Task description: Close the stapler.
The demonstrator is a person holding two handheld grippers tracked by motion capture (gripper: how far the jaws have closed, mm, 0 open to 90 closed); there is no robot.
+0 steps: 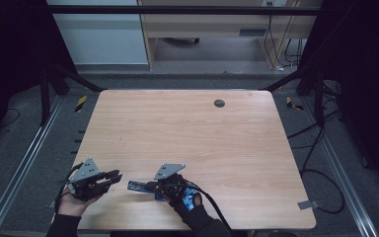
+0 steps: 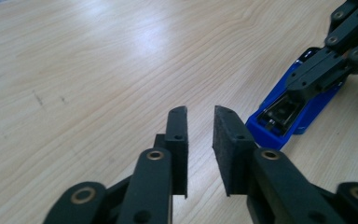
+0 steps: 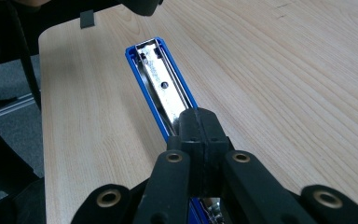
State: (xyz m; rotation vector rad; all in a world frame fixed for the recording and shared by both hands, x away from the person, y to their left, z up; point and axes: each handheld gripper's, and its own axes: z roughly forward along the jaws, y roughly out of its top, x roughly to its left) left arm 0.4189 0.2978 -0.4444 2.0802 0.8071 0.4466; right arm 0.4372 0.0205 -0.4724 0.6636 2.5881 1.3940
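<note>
stapler: we see a blue plastic stapler with a bright metal staple channel, lying flat on the pale wood-grain tabletop in the lower middle of the high view, close to the near edge.
long axis: in the high view we read it running left to right across the frame, its free blue end toward the left claw; in the right claw view it runs from the jaws up toward the upper left of the frame.
right claw: the right claw has its two black jaws pressed together over the stapler's metal top; we judge it is pinning or holding the rear part of the stapler.
left claw: the left claw stands with a narrow gap between its pads and nothing in that gap; only bare tabletop shows beyond it.
direction from left claw: in the left claw view the stapler lies to the right of the jaws and a little ahead, its open end near the right pad but apart from it.
nearer hand: the right one is already on the stapler; the left hand sits at the lower left of the high view, just beside the free end.
coming move: we judge the left claw has to swing rightward in its own view to meet that end.
</note>
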